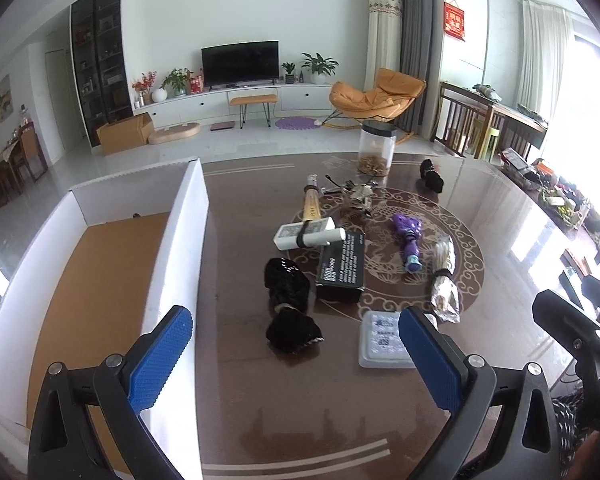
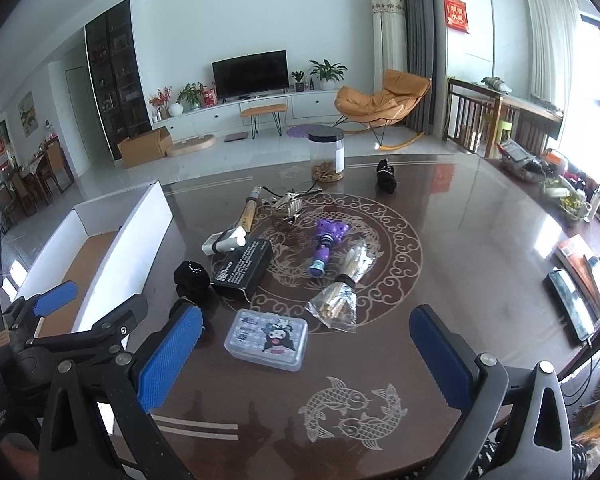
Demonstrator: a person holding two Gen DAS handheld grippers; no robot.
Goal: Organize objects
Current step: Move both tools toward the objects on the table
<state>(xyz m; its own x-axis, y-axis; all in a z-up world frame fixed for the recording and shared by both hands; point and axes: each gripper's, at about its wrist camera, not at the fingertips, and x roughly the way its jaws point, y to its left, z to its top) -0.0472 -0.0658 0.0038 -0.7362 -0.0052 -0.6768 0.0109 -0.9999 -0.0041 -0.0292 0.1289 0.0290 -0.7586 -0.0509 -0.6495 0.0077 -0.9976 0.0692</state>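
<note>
A living room with a television and an orange lounge chair lies behind a dark brown table (image 2: pixel 460 240) inlaid with a dragon medallion. At nine o'clock stands a white cardboard box (image 1: pixel 180 240), its brown floor bare. Spread across the medallion are a black carton (image 2: pixel 244 270), a purple toy (image 2: pixel 326 244), a cellophane bag of sticks (image 2: pixel 344 288) and a black cloth bundle (image 1: pixel 288 304). At six o'clock lies a clear plastic case (image 2: pixel 266 338) with a cartoon label. A lidded jar (image 2: pixel 327 156) stands at twelve. The left gripper (image 1: pixel 296 356) and right gripper (image 2: pixel 304 360) both gape wide, holding nothing.
</note>
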